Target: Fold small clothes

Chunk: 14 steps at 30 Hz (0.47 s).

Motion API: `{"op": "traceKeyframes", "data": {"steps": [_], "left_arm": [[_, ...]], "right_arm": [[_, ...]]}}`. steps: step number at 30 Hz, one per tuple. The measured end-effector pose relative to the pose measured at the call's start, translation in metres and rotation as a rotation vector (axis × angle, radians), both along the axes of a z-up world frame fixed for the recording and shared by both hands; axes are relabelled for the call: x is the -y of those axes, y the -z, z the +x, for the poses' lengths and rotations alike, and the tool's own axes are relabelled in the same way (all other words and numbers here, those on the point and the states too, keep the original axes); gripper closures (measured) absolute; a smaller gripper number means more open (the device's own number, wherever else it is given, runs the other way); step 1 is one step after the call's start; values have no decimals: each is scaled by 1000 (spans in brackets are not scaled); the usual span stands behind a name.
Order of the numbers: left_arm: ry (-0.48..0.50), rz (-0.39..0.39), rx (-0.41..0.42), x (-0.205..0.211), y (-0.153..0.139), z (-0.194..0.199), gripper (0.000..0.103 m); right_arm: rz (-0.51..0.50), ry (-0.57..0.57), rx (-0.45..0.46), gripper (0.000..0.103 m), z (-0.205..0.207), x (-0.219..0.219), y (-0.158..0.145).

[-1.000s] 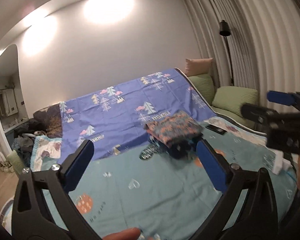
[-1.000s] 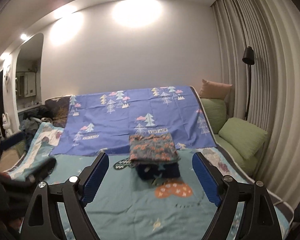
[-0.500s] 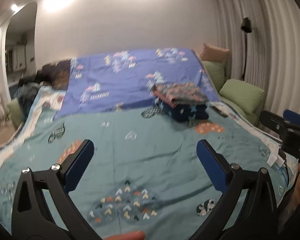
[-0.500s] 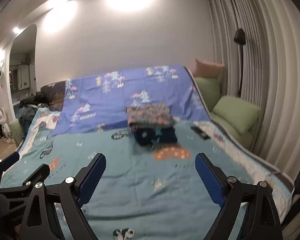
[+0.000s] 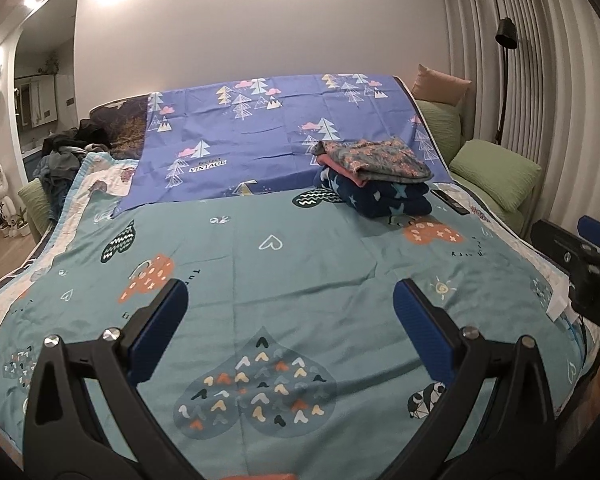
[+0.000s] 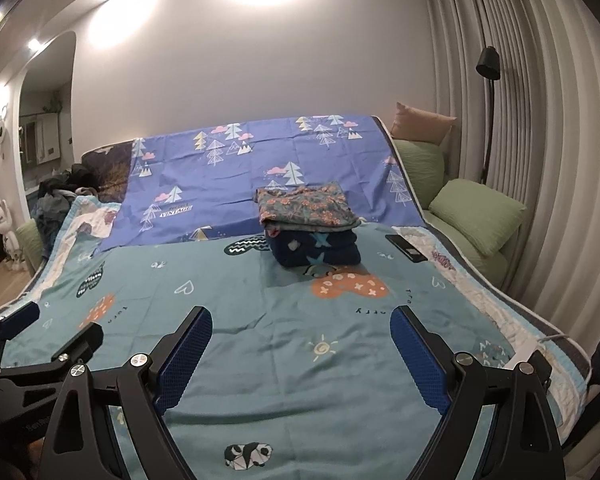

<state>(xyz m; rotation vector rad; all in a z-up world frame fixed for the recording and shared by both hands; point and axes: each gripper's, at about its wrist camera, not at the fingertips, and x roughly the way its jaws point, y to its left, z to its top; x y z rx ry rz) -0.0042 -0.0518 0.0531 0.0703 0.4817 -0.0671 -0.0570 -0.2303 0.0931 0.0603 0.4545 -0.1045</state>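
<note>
The folded clothes (image 6: 310,224) sit stacked at the far right of the teal bedspread (image 6: 260,320), a floral piece atop what looks like a navy starred one. Both the left gripper (image 5: 290,330) and right gripper (image 6: 300,356) hover wide open, empty, above the near bedspread.

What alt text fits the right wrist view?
The open, empty right gripper hangs over a teal patterned bedspread. Farther back sits a stack of folded clothes, with a black phone to its right.
</note>
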Motion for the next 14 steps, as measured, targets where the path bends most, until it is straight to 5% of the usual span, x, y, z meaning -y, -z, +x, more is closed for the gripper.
{"op": "traceKeyframes", "data": {"steps": [14], "left_arm": [[0,-7,3,-2,-1,-3,1]], "right_arm": [[-6,-13,-1,11,0,-3,0]]}}
